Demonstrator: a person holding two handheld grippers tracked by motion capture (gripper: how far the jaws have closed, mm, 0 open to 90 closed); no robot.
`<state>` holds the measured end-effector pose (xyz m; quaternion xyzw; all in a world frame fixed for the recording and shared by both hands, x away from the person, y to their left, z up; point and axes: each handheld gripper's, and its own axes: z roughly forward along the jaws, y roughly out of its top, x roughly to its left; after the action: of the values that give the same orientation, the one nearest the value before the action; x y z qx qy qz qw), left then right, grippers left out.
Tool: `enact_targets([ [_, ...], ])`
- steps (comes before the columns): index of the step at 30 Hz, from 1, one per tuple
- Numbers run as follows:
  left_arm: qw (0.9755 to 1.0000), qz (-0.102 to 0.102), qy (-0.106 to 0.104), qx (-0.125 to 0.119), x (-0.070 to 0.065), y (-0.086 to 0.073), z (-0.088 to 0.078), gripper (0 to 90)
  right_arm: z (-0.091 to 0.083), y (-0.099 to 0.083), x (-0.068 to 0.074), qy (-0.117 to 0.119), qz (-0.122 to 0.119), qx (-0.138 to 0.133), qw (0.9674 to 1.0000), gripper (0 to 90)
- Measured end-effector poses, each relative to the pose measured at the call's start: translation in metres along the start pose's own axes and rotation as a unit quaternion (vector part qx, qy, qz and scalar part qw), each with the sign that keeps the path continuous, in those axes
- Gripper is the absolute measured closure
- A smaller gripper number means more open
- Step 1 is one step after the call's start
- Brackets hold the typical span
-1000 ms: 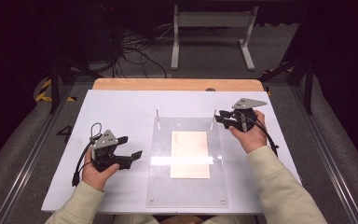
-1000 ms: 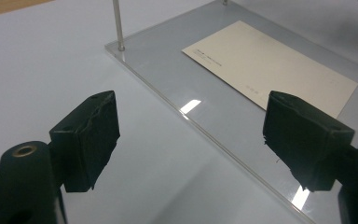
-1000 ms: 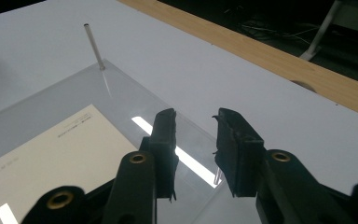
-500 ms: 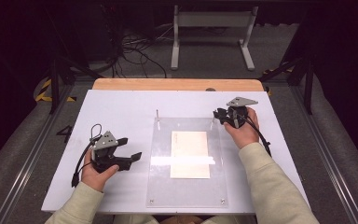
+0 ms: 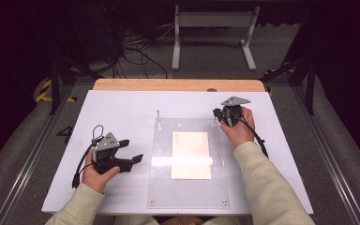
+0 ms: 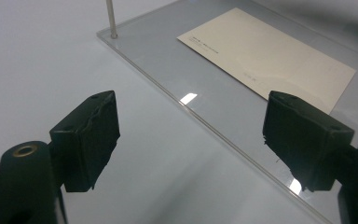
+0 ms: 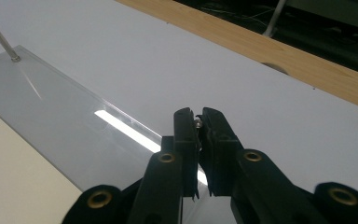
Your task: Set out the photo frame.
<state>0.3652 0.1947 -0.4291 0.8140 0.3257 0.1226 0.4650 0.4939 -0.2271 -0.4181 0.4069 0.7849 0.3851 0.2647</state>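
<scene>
As right gripper [image 5: 219,114] jaws just closed, now clamped on right pin [image 7: 197,123]; left gripper [image 5: 132,152] apart, idle. Likely lifting pin next.

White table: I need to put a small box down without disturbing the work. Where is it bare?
The white table is bare between its far edge and the acrylic plate, and in its near-right corner. Crowded: the right claw, shut on the right pin, and the card mid-plate.
</scene>
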Motion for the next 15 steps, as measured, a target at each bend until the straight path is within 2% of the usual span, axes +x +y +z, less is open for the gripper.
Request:
enact_targets([
  [4, 1.0, 0.002, 0.0, 0.004, -0.0002, -0.0002, 0.0, 19.2, 0.0012, 0.0012, 0.0017, -0.006, 0.001, 0.003, 1.0, 84.8],
  [7, 1.0, 0.005, -0.002, 0.003, -0.001, -0.0003, 0.0007, 19.3, 0.0016, -0.0016, -0.002, 0.005, 0.014, -0.005, 0.9999, 85.3],
  [11, 1.0, 0.005, -0.005, 0.004, -0.0029, -0.0004, 0.0014, 19.2, 0.0028, -0.0032, -0.0038, 0.01, 0.017, -0.009, 0.9998, 85.4],
  [15, 0.9999, 0.009, -0.007, 0.005, -0.0056, -0.0002, 0.0016, 19.3, 0.0058, -0.0051, -0.0071, 0.016, 0.036, -0.016, 0.9991, 85.7],
])
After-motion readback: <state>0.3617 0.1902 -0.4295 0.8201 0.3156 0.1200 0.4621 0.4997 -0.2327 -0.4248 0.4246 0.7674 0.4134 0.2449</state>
